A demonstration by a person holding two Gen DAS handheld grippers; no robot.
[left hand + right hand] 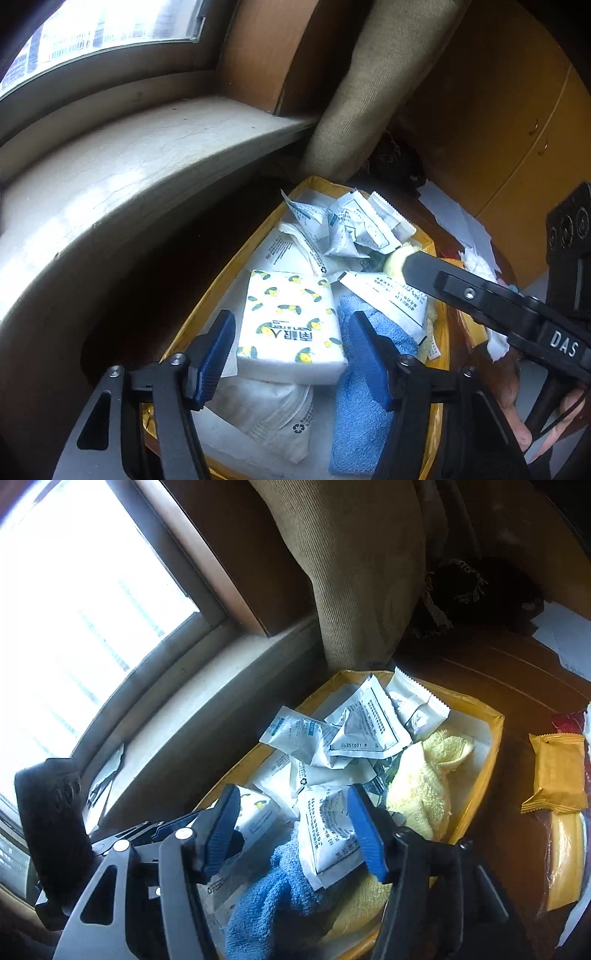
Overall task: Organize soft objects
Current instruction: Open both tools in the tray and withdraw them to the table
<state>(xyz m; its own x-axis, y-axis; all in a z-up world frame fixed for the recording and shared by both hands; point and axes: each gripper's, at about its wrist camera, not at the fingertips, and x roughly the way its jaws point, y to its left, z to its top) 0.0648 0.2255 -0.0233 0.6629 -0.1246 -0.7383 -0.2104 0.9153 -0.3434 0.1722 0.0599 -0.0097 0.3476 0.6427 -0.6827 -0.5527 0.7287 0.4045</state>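
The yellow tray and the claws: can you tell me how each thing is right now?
Tray: full, piled with soft things.
Tissue pack: lying flat, between the left claw's pads, not squeezed.
Blue towel: crumpled, partly under a white packet.
Yellow towel: bunched up at the tray's side.
White packets: crinkled, heaped together.
Left claw: open.
Right claw: open, holding nothing.

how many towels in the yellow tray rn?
2. Blue towel at the tray's near end, between the right gripper's open fingers; yellow towel along the right side. More may be buried under the packets.
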